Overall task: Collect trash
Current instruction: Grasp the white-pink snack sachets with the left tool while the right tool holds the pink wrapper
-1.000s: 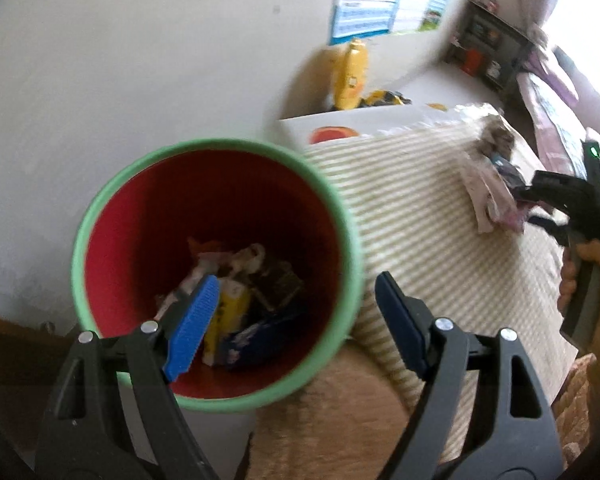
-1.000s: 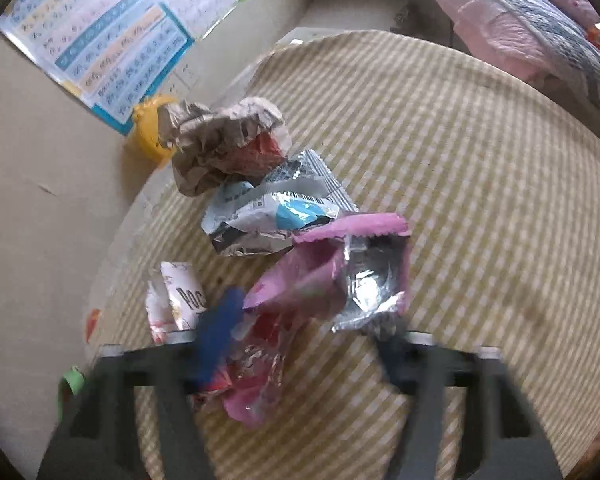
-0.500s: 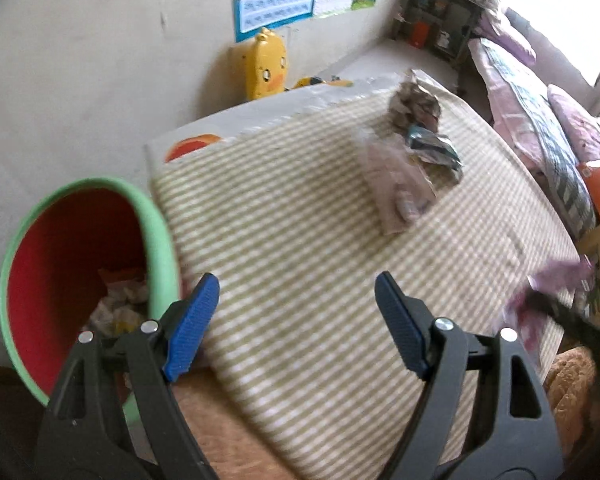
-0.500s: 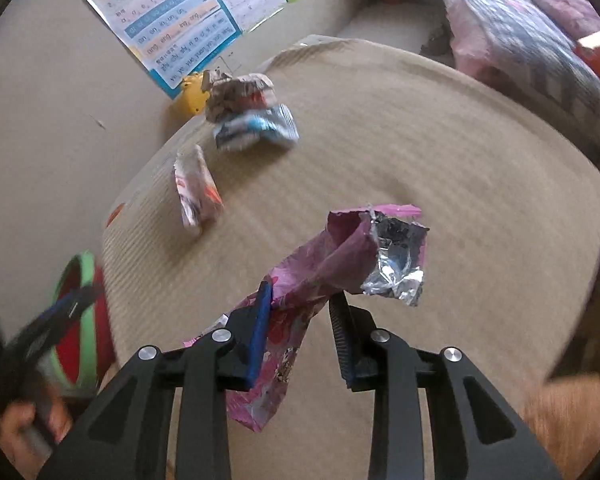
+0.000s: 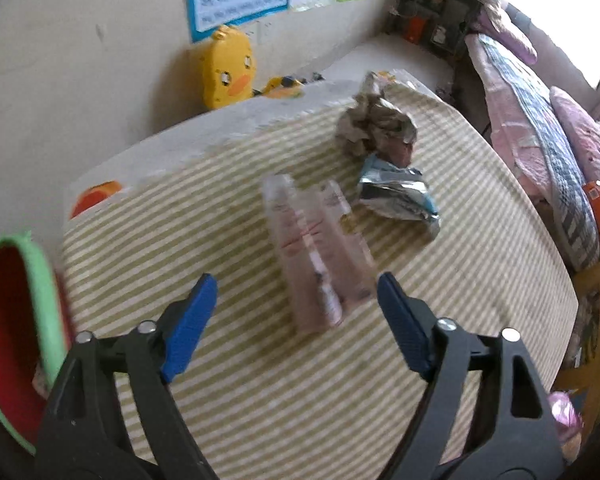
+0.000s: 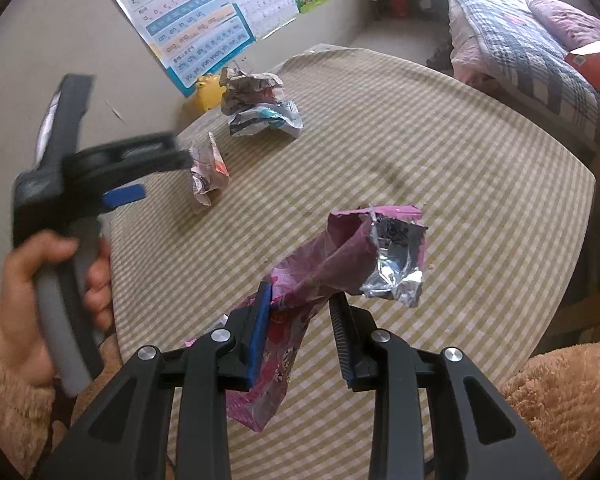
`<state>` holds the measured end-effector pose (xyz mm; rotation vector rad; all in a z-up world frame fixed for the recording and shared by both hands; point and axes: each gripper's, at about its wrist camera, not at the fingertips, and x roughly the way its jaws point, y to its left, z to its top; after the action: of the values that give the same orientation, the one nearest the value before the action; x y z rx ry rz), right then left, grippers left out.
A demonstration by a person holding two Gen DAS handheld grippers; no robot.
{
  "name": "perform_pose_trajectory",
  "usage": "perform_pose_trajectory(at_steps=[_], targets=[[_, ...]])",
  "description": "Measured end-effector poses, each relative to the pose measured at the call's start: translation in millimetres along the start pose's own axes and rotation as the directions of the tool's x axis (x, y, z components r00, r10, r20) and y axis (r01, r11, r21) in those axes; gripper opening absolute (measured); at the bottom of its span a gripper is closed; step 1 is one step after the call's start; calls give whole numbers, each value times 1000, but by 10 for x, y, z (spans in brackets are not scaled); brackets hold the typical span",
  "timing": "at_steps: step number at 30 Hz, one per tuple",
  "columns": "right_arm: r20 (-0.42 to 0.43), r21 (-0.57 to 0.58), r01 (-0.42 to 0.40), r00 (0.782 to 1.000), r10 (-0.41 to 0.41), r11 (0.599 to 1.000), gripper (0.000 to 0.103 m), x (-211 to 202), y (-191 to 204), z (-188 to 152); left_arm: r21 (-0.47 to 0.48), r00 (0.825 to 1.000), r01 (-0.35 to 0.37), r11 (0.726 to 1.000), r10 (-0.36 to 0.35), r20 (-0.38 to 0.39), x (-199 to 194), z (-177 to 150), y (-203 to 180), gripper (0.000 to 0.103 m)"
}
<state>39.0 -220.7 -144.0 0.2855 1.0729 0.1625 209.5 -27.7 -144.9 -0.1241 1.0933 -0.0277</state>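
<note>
My right gripper (image 6: 300, 320) is shut on a pink foil wrapper (image 6: 340, 256) and holds it above the striped table (image 6: 480, 168). My left gripper (image 5: 296, 320) is open and empty, just short of a pale pink-white wrapper (image 5: 316, 252); this wrapper also shows in the right wrist view (image 6: 206, 172), and so does the left gripper (image 6: 140, 176). A silver-blue wrapper (image 5: 396, 196) and a crumpled grey paper ball (image 5: 376, 124) lie farther back. The green bin with a red inside (image 5: 16, 320) stands at the table's left edge.
A yellow duck toy (image 5: 228, 68) stands by the wall behind the table. A bed with pink and checked bedding (image 5: 540, 128) is to the right. A brown plush surface (image 6: 560, 400) lies at the table's near side. Posters (image 6: 204, 20) hang on the wall.
My left gripper swung from over the bin to the table, toward the pale wrapper. My right gripper shut on the pink wrapper, lifted it off the pile and drew back.
</note>
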Motion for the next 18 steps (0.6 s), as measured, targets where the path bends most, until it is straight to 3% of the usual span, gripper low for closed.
perform_pose_trajectory(at_steps=[10, 11, 13, 18], targets=[[-10, 15, -25, 1000, 25, 1000, 29, 38, -37, 7, 105, 992, -97, 990, 104, -66, 399, 91, -256, 82], [-9, 18, -28, 1000, 28, 999, 29, 36, -45, 9, 114, 992, -105, 988, 112, -64, 405, 83, -267, 78], [-7, 22, -32, 999, 32, 999, 29, 30, -53, 15, 128, 991, -106, 986, 116, -73, 421, 59, -281, 62], [-10, 24, -37, 999, 37, 999, 29, 44, -68, 19, 140, 994, -88, 986, 96, -54, 322, -19, -261, 45]])
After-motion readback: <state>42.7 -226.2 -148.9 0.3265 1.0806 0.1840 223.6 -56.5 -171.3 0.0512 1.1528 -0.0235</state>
